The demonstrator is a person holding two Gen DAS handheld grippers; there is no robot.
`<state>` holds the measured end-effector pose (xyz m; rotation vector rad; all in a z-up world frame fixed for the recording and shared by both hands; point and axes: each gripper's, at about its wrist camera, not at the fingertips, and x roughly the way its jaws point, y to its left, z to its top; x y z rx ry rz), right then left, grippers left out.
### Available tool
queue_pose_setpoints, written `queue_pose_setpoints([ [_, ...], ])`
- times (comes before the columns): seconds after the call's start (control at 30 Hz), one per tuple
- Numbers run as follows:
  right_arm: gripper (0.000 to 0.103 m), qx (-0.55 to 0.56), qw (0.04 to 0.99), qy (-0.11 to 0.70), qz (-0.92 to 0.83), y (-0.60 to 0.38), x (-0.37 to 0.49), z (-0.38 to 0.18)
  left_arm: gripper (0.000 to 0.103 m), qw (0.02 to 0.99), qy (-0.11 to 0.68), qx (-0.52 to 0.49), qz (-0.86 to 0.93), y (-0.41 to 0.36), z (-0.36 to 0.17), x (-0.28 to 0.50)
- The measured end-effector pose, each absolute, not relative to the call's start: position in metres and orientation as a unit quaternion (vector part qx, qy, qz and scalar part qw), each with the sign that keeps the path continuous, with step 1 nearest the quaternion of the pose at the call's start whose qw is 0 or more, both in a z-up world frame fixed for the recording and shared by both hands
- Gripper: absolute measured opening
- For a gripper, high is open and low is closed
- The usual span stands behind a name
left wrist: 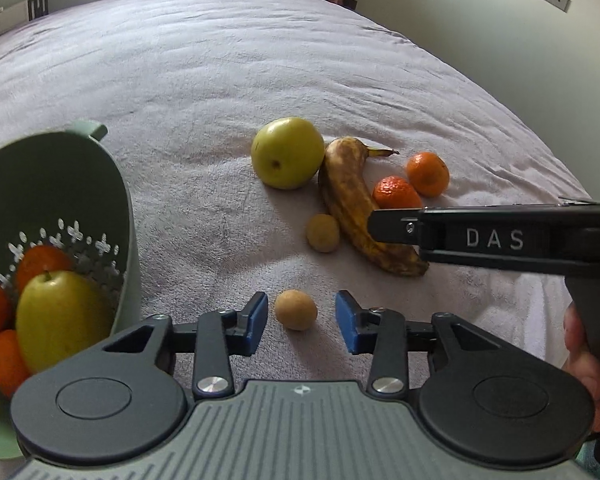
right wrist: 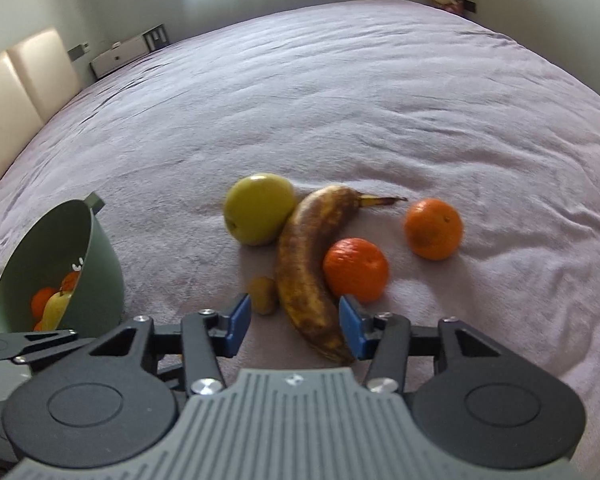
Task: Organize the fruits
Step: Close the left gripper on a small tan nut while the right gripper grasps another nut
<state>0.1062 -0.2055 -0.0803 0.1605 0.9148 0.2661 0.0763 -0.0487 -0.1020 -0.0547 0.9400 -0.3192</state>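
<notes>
Left gripper point(left wrist: 301, 322) jaws apart, straddling small brown fruit point(left wrist: 296, 309), possibly longan; pads not touching. Right gripper point(right wrist: 293, 325) jaws apart around lower end of overripe banana point(right wrist: 307, 270), no visible clamp. Green colander point(left wrist: 100, 200) left, holding apple, mandarins.

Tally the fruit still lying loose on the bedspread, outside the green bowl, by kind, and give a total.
Green apple: 1
Banana: 1
Oranges: 2
Small brown round fruits: 2
Total: 6
</notes>
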Motion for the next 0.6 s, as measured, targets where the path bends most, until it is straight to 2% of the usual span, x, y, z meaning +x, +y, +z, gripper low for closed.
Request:
queue_pose_setpoints([
  [0.23, 0.036, 0.049, 0.882, 0.443, 0.153, -0.192, 0.113, -0.089, 0.036, 0.872, 0.466, -0.033, -0.149, -0.048, -0.116, 0.086],
  [0.37, 0.034, 0.021, 0.886, 0.432, 0.169, -0.183, 0.113, -0.090, 0.029, 0.867, 0.472, -0.034, -0.158, -0.048, -0.118, 0.088],
  [0.6, 0.032, -0.037, 0.893, 0.408, 0.188, -0.170, 0.112, -0.093, 0.028, 0.858, 0.491, -0.030, -0.149, -0.041, -0.106, 0.085],
])
